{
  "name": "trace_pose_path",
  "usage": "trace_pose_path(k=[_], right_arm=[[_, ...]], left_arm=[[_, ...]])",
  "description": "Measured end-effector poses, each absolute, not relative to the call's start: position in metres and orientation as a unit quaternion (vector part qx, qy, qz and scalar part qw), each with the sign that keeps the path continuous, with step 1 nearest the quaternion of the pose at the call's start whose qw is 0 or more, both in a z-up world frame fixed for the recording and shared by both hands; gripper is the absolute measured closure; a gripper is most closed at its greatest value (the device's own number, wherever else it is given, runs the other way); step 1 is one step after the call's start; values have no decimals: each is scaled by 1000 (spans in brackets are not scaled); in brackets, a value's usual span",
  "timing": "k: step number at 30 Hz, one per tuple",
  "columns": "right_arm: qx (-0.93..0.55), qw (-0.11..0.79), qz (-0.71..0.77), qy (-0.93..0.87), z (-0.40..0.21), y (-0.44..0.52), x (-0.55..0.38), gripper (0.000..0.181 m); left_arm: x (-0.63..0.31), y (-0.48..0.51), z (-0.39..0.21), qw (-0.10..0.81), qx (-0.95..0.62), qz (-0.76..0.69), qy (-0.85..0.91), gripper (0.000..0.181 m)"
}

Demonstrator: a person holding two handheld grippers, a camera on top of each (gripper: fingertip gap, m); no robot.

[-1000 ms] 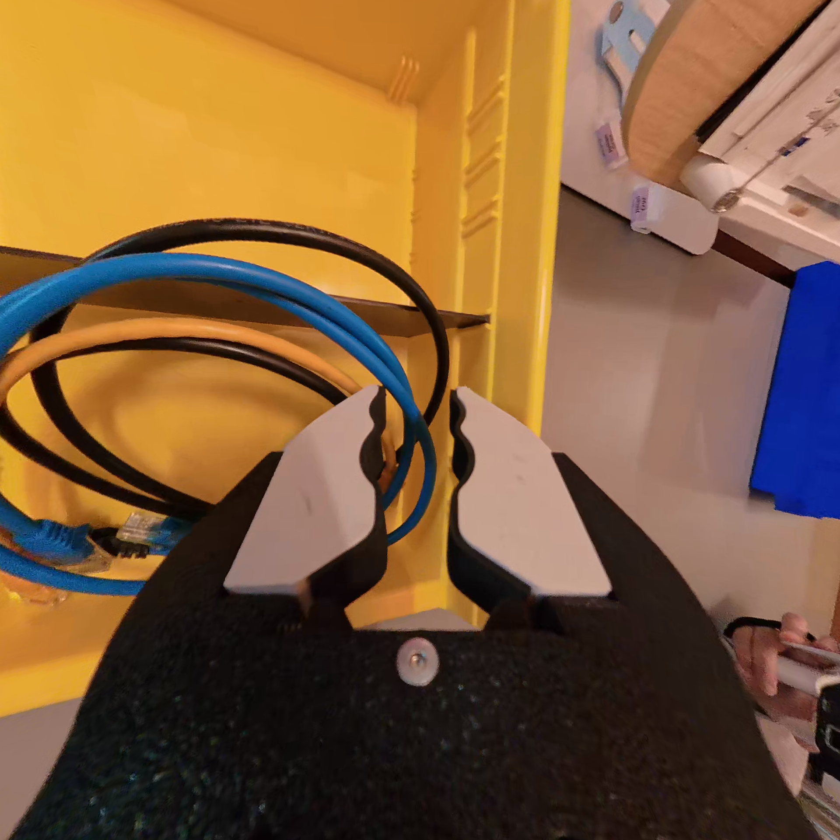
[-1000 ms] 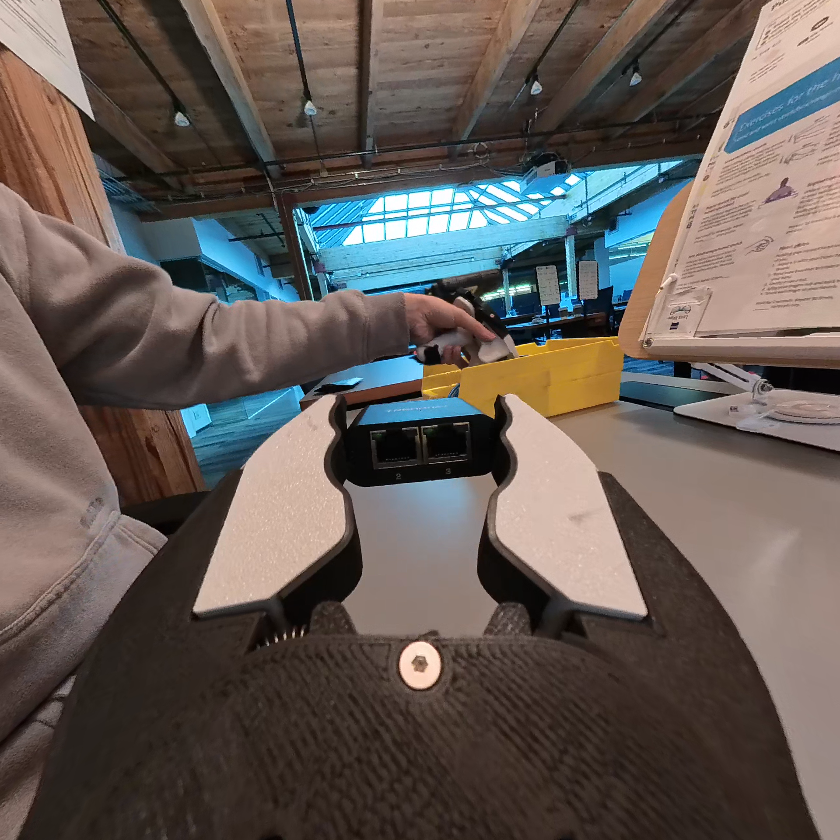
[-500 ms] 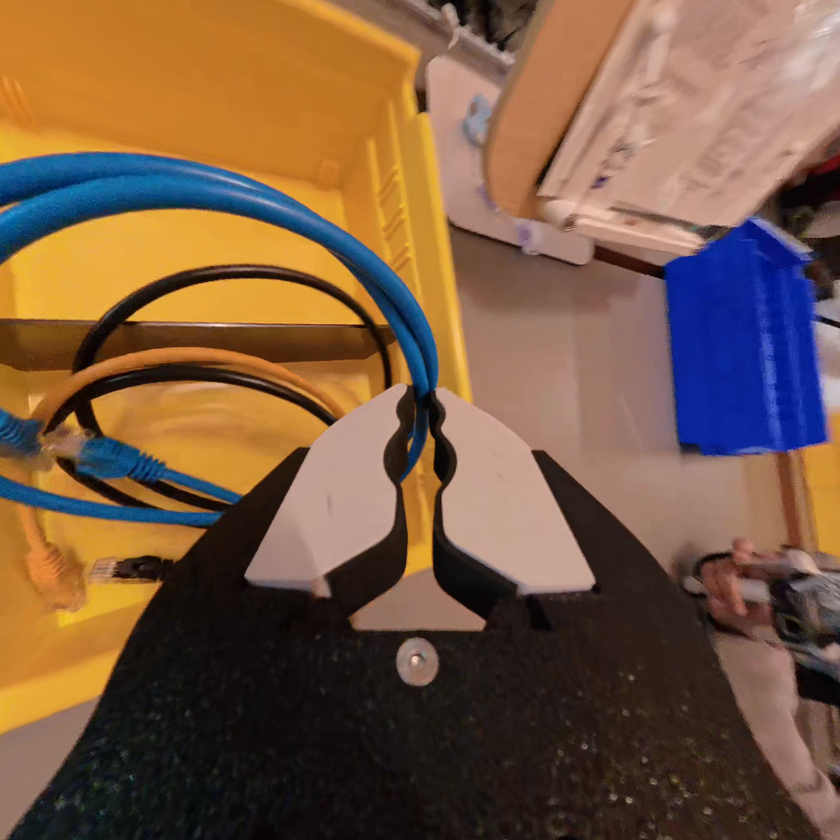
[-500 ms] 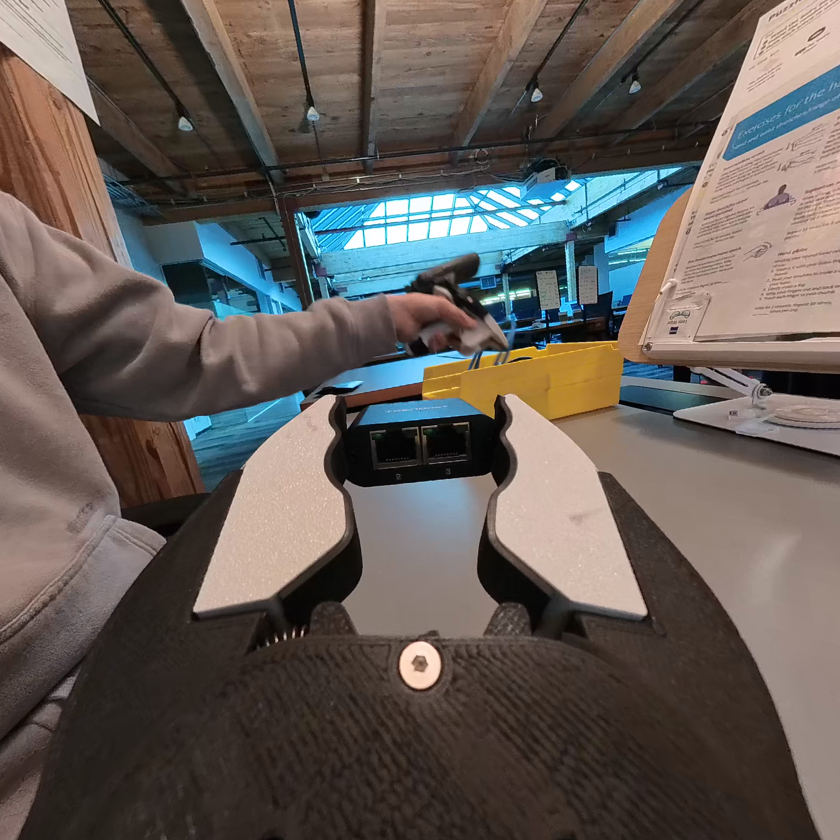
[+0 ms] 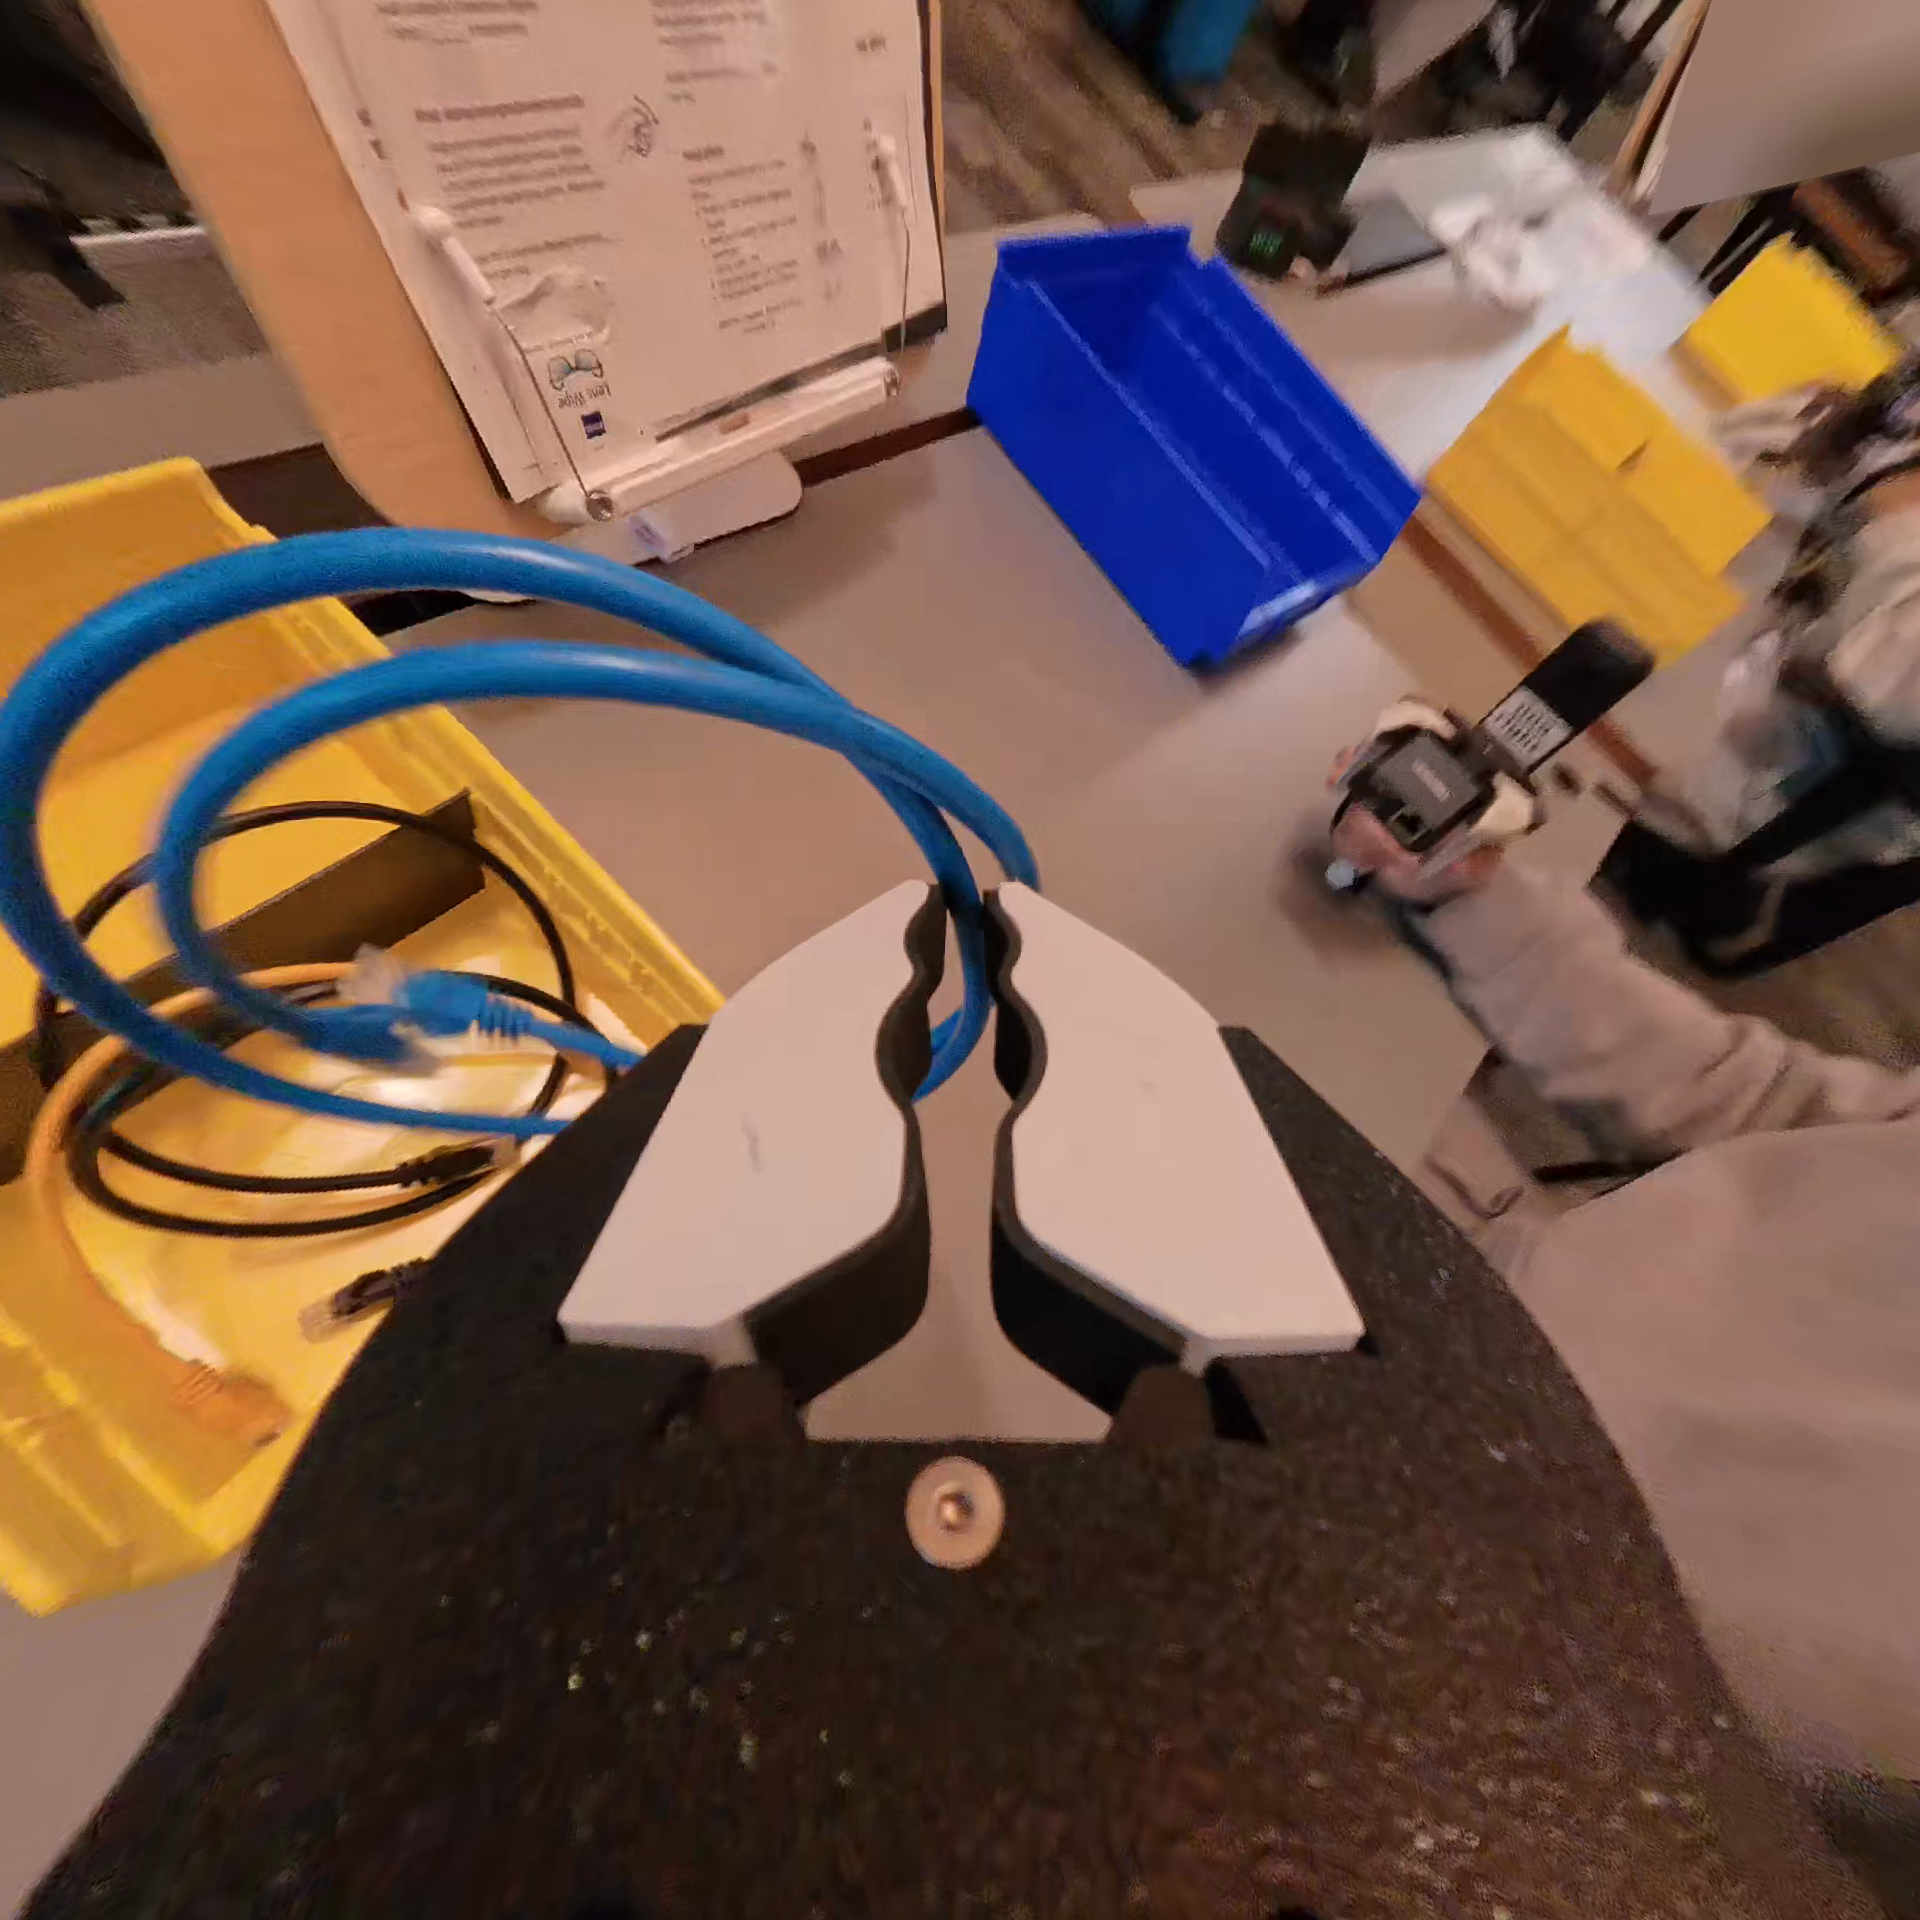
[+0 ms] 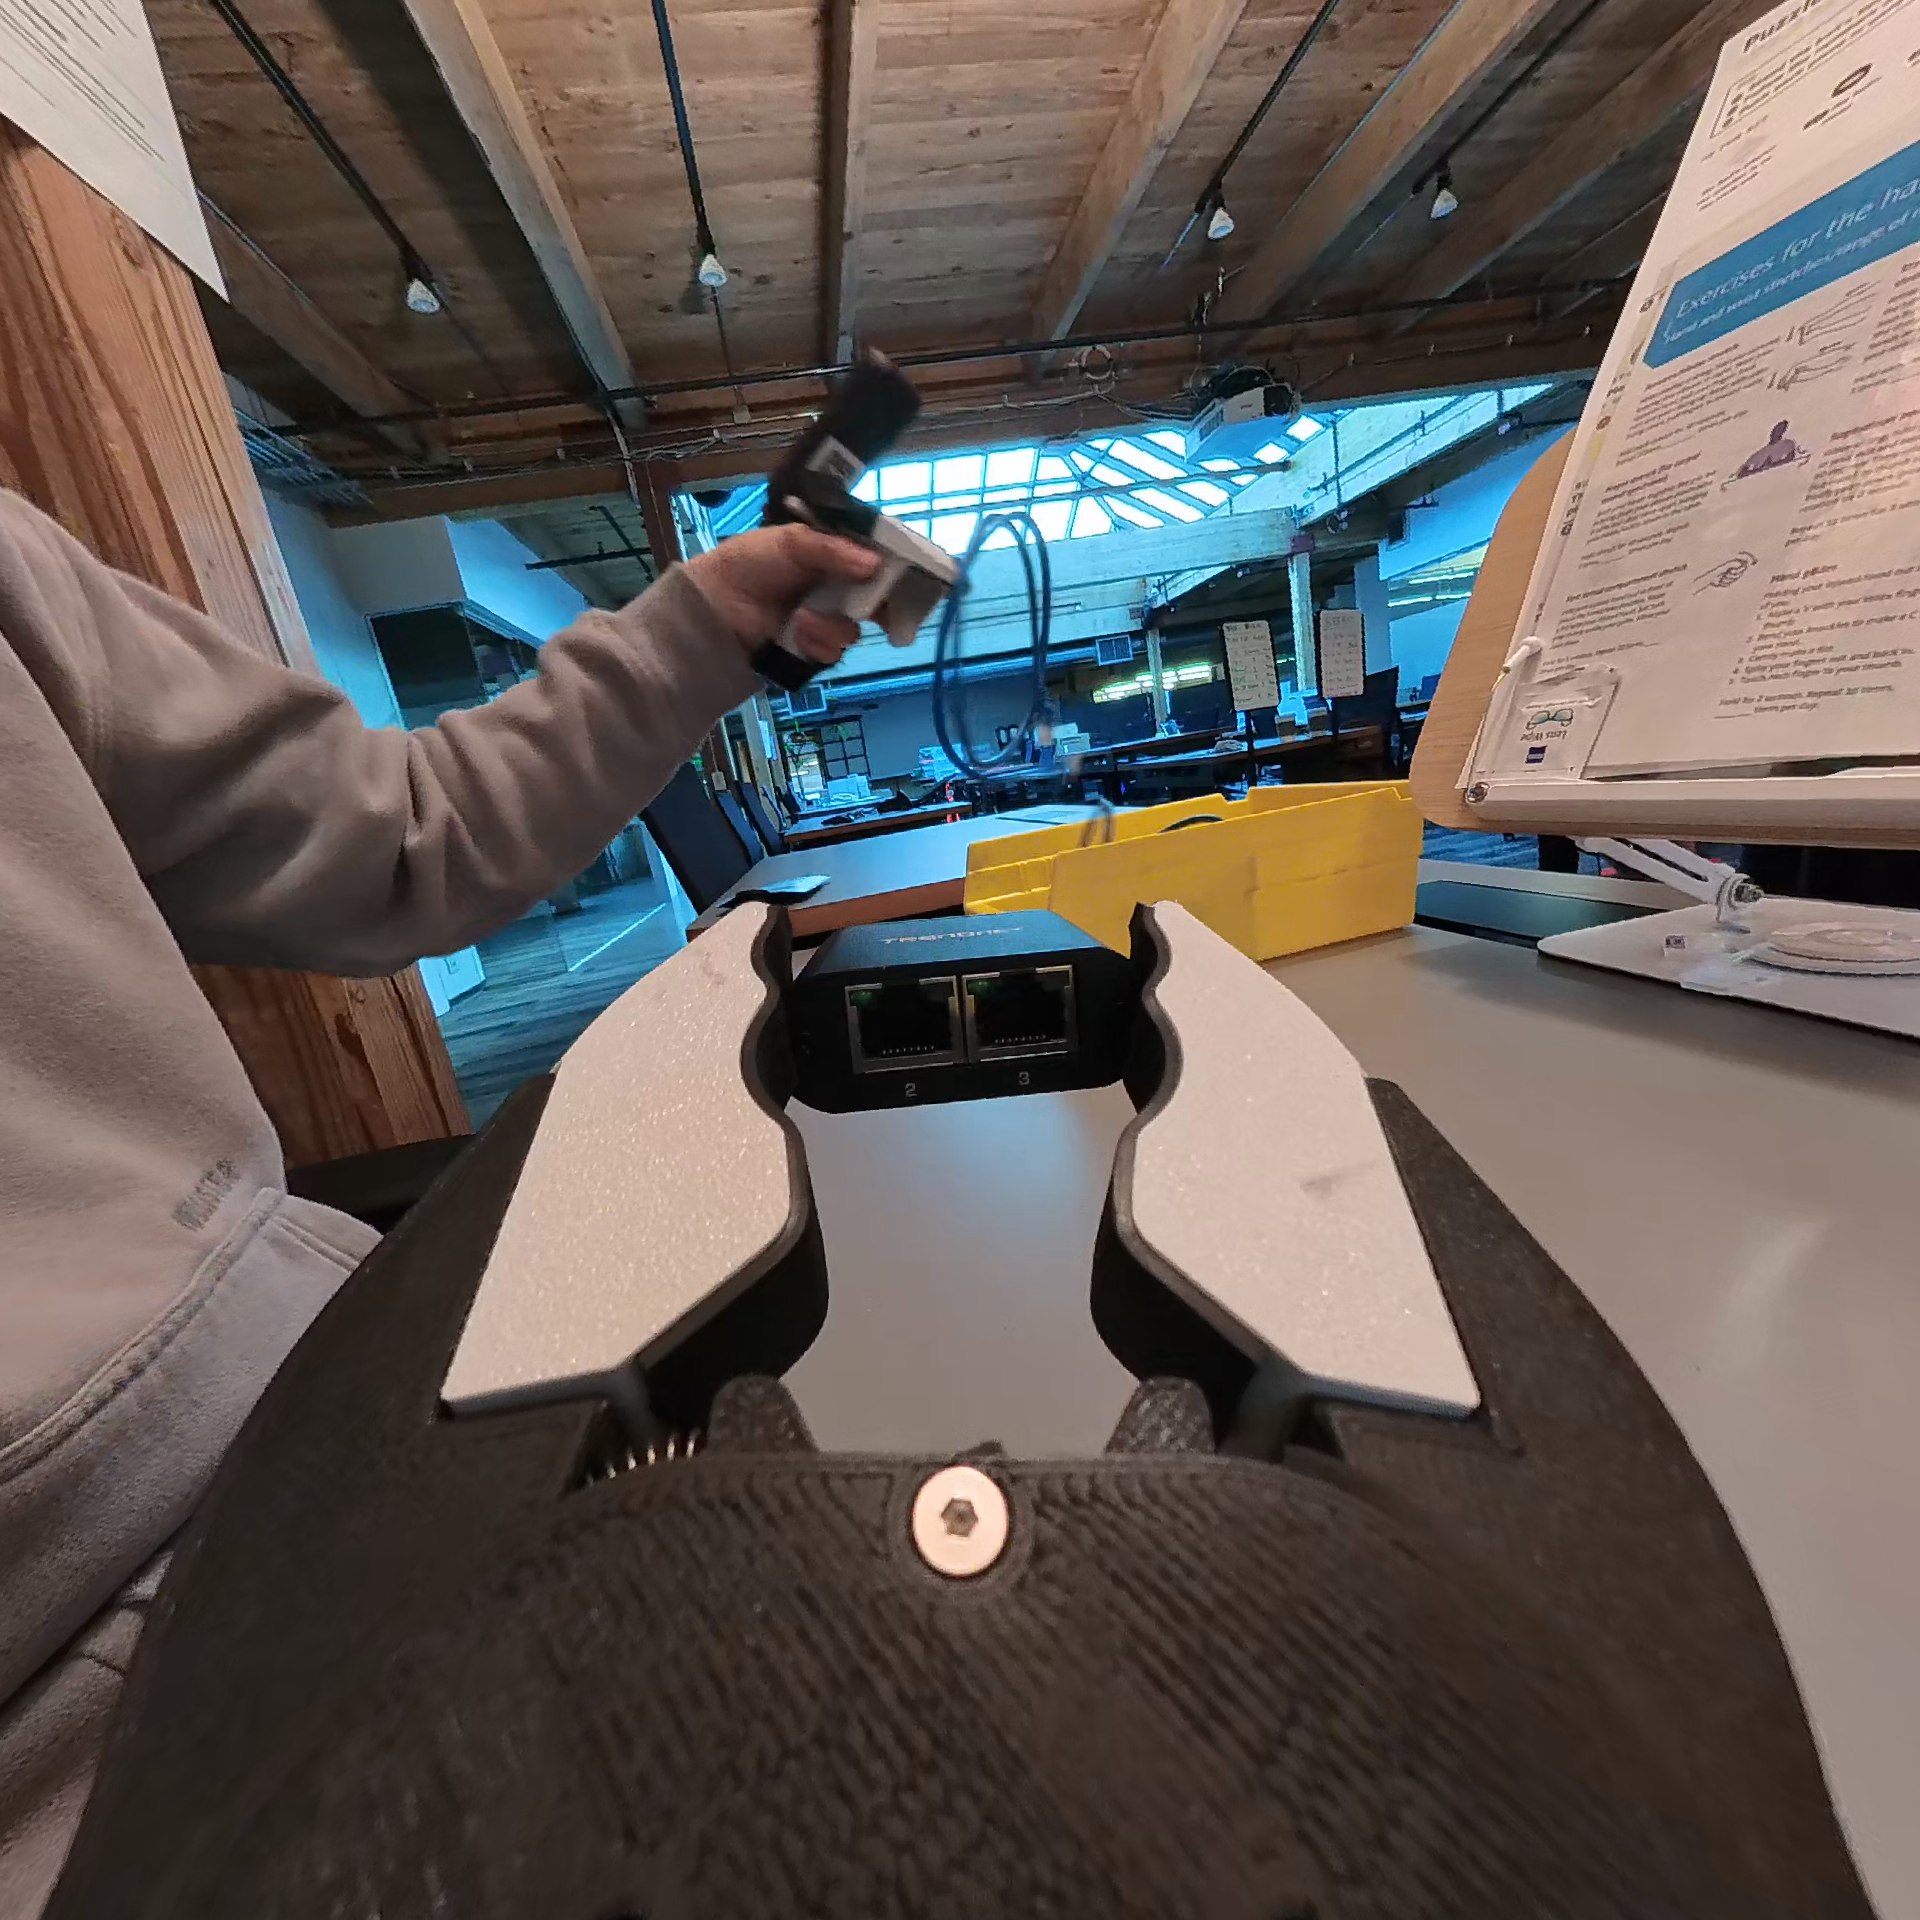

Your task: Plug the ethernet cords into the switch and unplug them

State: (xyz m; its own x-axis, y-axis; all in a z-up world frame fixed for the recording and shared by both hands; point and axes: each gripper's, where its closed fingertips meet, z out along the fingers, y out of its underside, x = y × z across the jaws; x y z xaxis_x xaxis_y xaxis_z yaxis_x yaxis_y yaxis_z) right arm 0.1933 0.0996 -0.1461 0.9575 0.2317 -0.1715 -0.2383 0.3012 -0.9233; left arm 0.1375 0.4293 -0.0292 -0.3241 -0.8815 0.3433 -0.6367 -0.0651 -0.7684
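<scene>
My left gripper [image 5: 964, 896] is shut on a coiled blue ethernet cord [image 5: 540, 665] and holds it in the air above the yellow bin [image 5: 83, 540]; the cord's blue plugs [image 5: 436, 1003] dangle at the left. Black [image 5: 312, 1195] and orange cords lie in the bin. My right gripper [image 6: 954, 925] is shut on a small black switch [image 6: 956, 1023] that rests on the grey table, its two empty ports facing me. The right wrist view shows the left gripper [image 6: 883, 577] raised with the blue cord [image 6: 987, 644] hanging from it. The right gripper also shows in the left wrist view [image 5: 1413, 800].
A blue bin [image 5: 1174, 436] stands on the grey table [image 5: 831, 644] beyond the left gripper. A tilted board with papers [image 5: 623, 239] stands behind the yellow bin [image 6: 1247, 862]. More yellow bins [image 5: 1590, 499] are at the far right. A grey-sleeved arm [image 6: 364, 779] reaches across. My hands' fingertips stand some 35 cm from each other.
My left gripper closed on the blue cord, lifted it out of the yellow bin and swung up and right. The right gripper stayed shut on the switch.
</scene>
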Motion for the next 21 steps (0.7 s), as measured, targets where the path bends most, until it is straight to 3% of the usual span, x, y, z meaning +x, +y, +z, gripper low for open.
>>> trace_pose_path(k=[4, 10, 14, 21], right_arm=[[-573, 807, 145, 2, -146, 100, 193, 119], [-568, 810, 146, 6, -145, 98, 195, 119], [-559, 817, 146, 11, -144, 95, 197, 119], [-554, 819, 146, 12, -143, 93, 198, 119]], left_arm=[[127, 417, -34, 169, -539, -376, 735, 176], [109, 334, -38, 112, -368, -444, 809, 176], [94, 283, -96, 131, -195, -389, 891, 177], [75, 263, -213, 203, 70, -111, 970, 177]])
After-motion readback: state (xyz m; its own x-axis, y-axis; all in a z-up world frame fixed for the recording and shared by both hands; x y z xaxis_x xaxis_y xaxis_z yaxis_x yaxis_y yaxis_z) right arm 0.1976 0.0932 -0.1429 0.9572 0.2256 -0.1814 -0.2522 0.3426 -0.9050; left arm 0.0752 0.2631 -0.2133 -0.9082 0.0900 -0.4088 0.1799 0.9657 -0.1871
